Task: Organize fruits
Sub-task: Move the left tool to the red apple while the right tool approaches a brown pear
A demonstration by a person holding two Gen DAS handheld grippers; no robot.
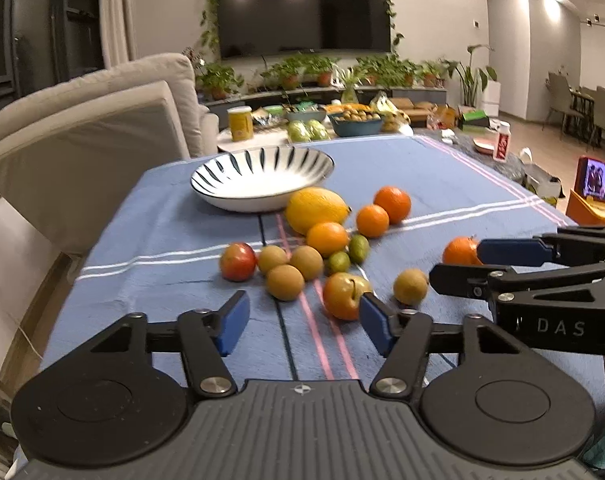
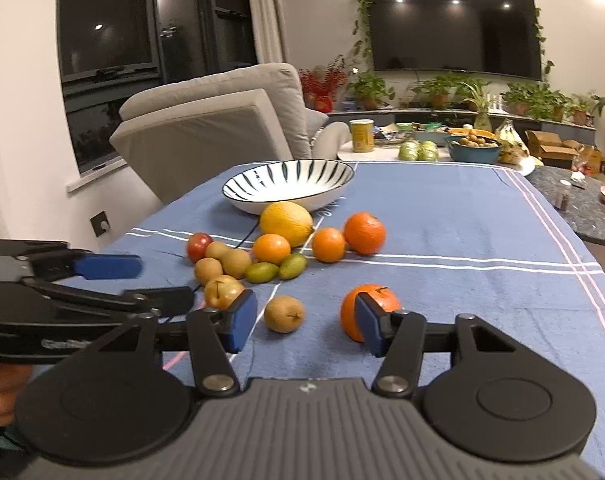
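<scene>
A white bowl with dark stripes stands on the blue cloth. Before it lie a big yellow fruit, three oranges, small brown and green fruits and a red one. My left gripper is open and holds nothing; a red-yellow apple lies just ahead of its right finger. My right gripper is open too. A brown fruit lies ahead between its fingers, and a lone orange sits partly behind the right finger.
Grey sofa cushions lean at the table's left edge. Beyond the far edge a low table carries a yellow jar, a blue bowl of fruit and packets. A lit phone stands at the right. Each gripper shows in the other's view.
</scene>
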